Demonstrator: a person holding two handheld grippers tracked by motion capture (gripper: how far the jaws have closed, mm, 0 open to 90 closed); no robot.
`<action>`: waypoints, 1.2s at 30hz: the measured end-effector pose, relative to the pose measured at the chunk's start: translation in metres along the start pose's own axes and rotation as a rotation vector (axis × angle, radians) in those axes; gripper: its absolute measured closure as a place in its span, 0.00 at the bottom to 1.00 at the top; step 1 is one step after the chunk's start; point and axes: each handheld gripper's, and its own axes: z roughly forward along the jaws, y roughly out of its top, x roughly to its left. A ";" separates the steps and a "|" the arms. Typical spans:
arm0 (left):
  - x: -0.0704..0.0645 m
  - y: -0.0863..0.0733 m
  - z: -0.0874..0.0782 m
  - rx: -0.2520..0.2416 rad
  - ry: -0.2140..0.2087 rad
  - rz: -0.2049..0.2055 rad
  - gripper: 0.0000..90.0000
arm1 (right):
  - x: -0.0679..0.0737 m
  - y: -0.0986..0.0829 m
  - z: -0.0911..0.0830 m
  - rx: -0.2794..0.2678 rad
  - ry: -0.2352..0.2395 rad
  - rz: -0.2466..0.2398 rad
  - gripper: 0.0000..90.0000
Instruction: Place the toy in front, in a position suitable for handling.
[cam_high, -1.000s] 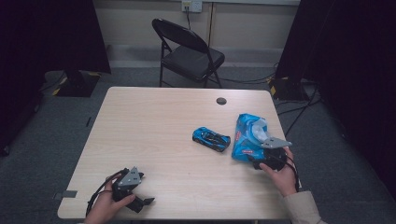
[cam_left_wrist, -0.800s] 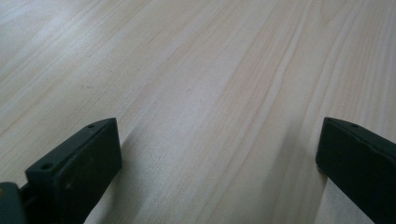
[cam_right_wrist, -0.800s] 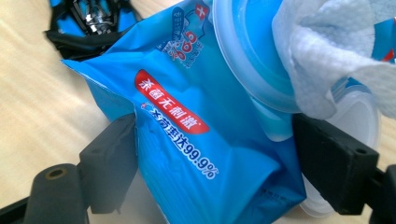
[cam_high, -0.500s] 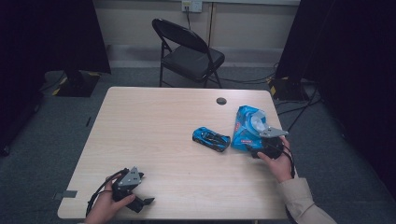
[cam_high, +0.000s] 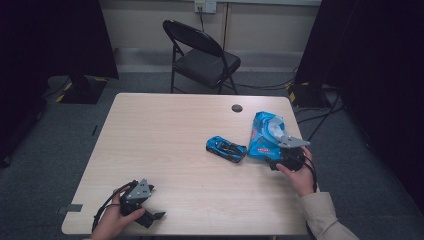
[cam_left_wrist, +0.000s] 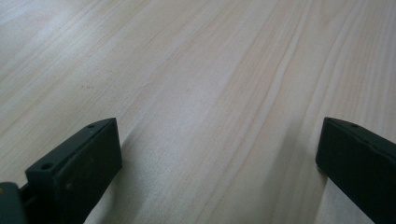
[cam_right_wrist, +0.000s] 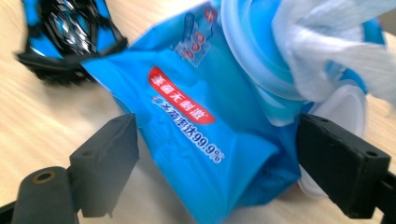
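Note:
A blue pack of wet wipes (cam_high: 262, 134) lies at the table's right side, lid open and a white wipe sticking out of it (cam_right_wrist: 327, 42). My right gripper (cam_high: 276, 154) has its near end, and the jaws press on the pack (cam_right_wrist: 201, 126) from both sides. A blue and black toy car (cam_high: 226, 148) stands just left of the pack, and it is blurred at the top left (cam_right_wrist: 70, 37) in the right gripper view. My left gripper (cam_high: 151, 214) rests near the front left corner, jaws wide apart over bare wood (cam_left_wrist: 219, 154).
The light wooden table (cam_high: 165, 140) has a small dark round cap (cam_high: 237, 108) near its far edge. A black folding chair (cam_high: 205, 55) stands behind the table. Cables lie on the floor at the right.
My right gripper and the wipes pack have shifted a little away from the front edge together. The left gripper and the toy car have stayed put.

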 end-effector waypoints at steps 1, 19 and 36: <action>0.000 0.000 0.000 0.000 0.000 0.000 0.00 | 0.001 0.000 -0.005 0.000 0.014 0.009 0.20; 0.000 0.001 0.002 -0.010 -0.003 -0.004 0.00 | 0.061 0.031 -0.019 -0.041 0.240 -0.019 0.16; 0.001 0.001 0.001 -0.004 -0.004 0.000 0.00 | 0.075 0.076 0.047 -0.040 0.331 -0.022 0.16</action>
